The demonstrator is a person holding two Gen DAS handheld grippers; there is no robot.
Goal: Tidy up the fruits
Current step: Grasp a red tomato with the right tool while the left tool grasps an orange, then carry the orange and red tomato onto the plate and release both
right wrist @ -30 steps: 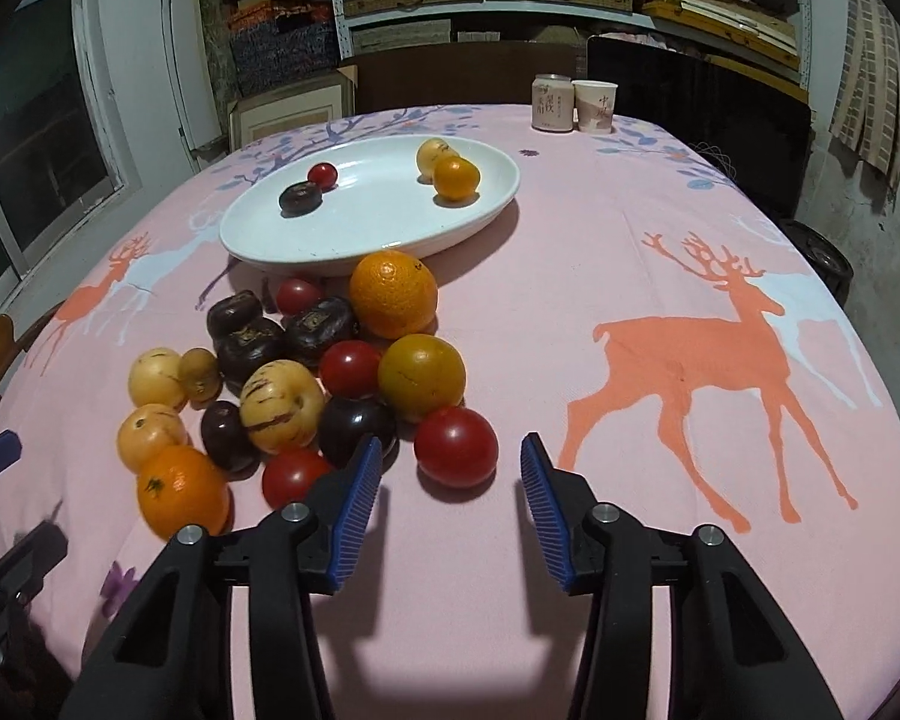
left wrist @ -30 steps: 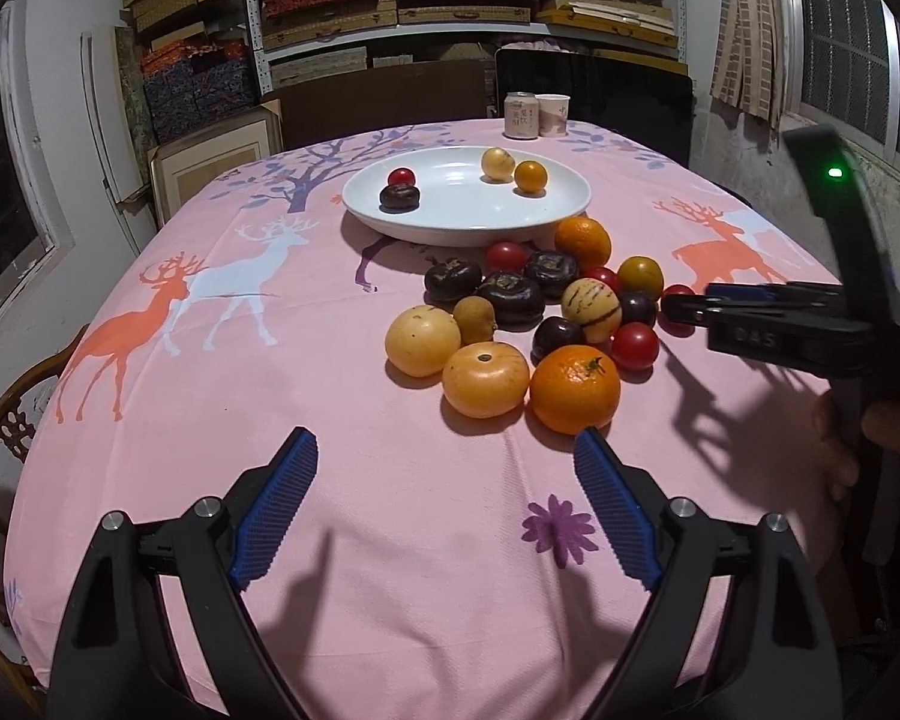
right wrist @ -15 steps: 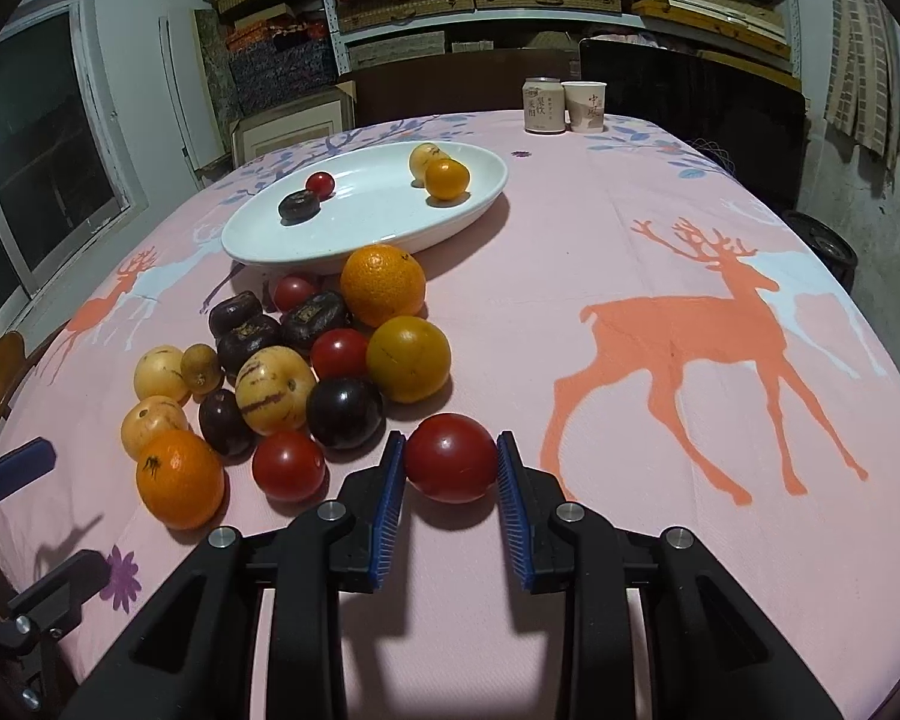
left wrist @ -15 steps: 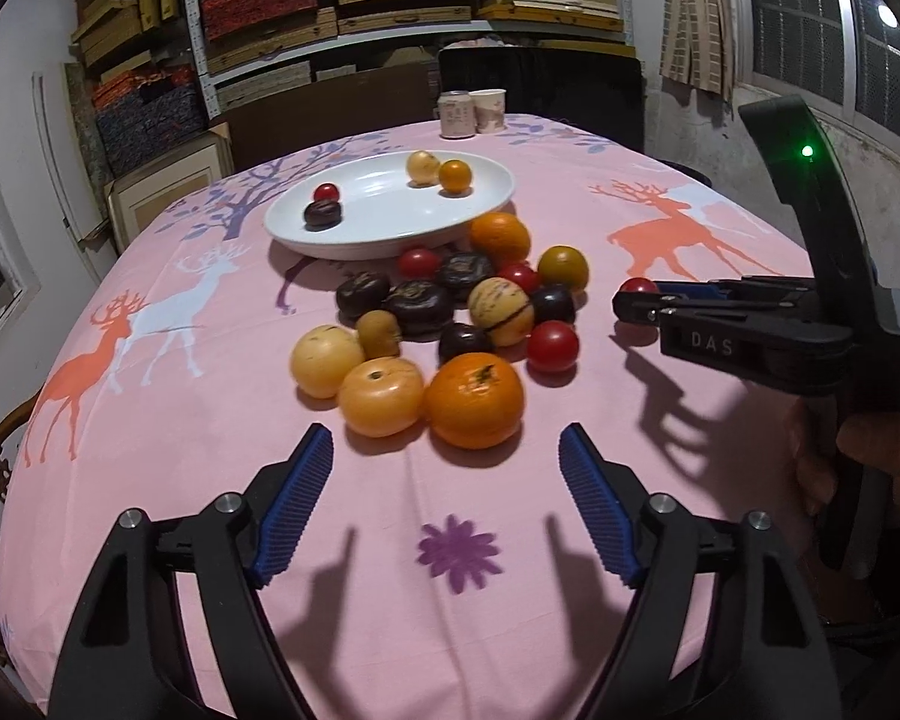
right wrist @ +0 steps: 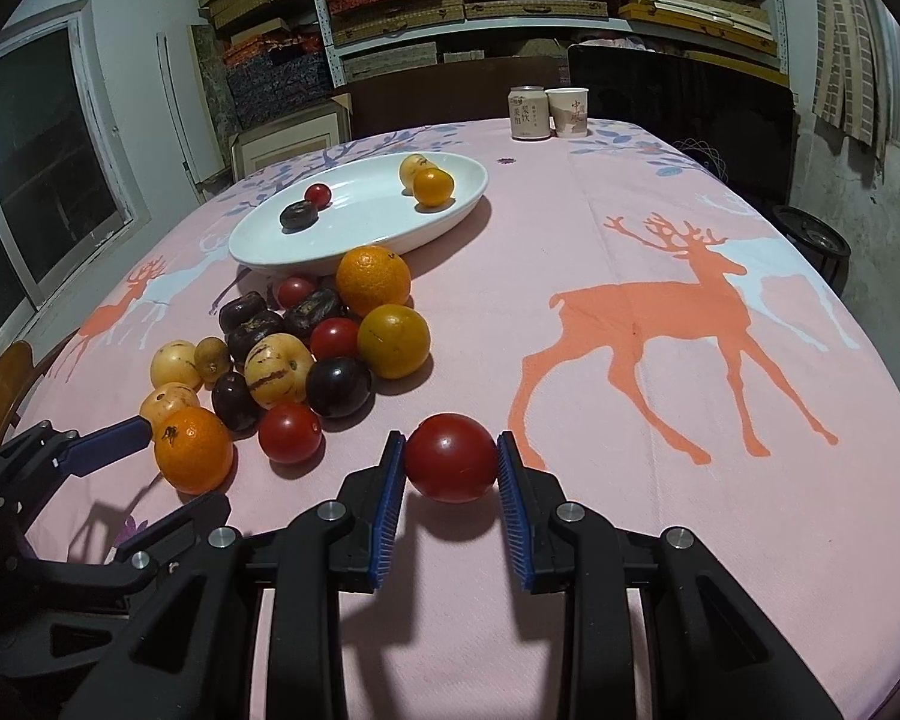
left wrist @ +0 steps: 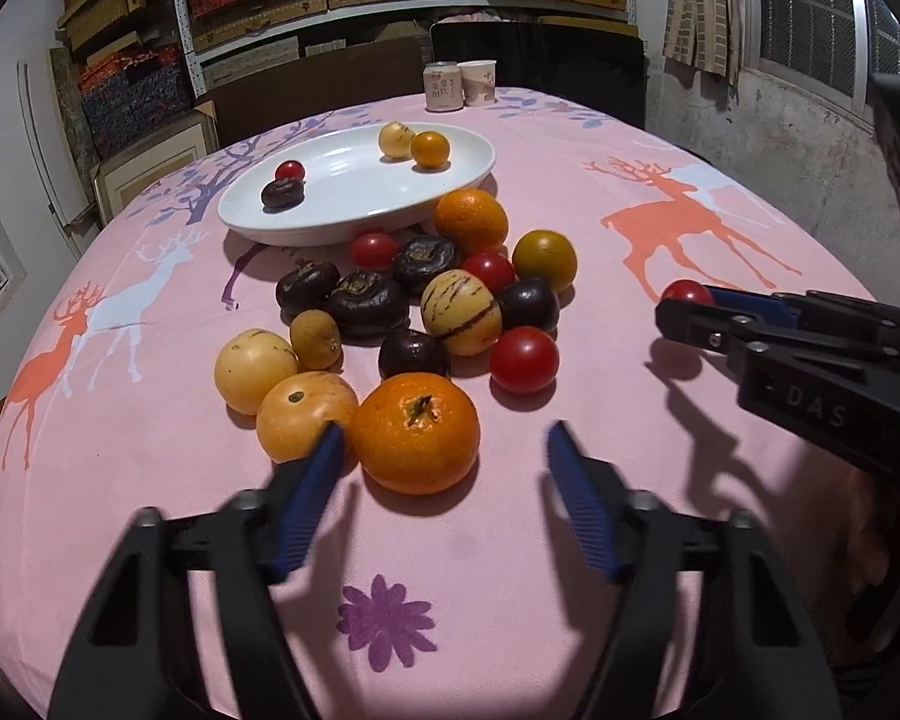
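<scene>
A pile of mixed fruits lies on the pink deer tablecloth in front of a white plate (left wrist: 354,227) that holds several small fruits. My left gripper (left wrist: 445,453) reaches around the nearest orange (left wrist: 417,432). Its jaws are closing; the left pad is beside the orange and the right pad still stands clear of it. My right gripper (right wrist: 450,444) is shut on a red tomato (right wrist: 450,468), held just above the cloth to the right of the pile. The left wrist view shows the same tomato (left wrist: 684,294) at the right gripper's tips.
A can (right wrist: 529,114) and a paper cup (right wrist: 570,113) stand at the table's far edge. A dark chair back (left wrist: 534,66) and shelves of boxes are behind. The plate's middle (right wrist: 366,210) is bare. Open cloth lies to the right, over the orange deer (right wrist: 660,324).
My left gripper moved forward to the nearest orange and narrowed its jaws. My right gripper went from open around the red tomato to shut on it, and raised it a little.
</scene>
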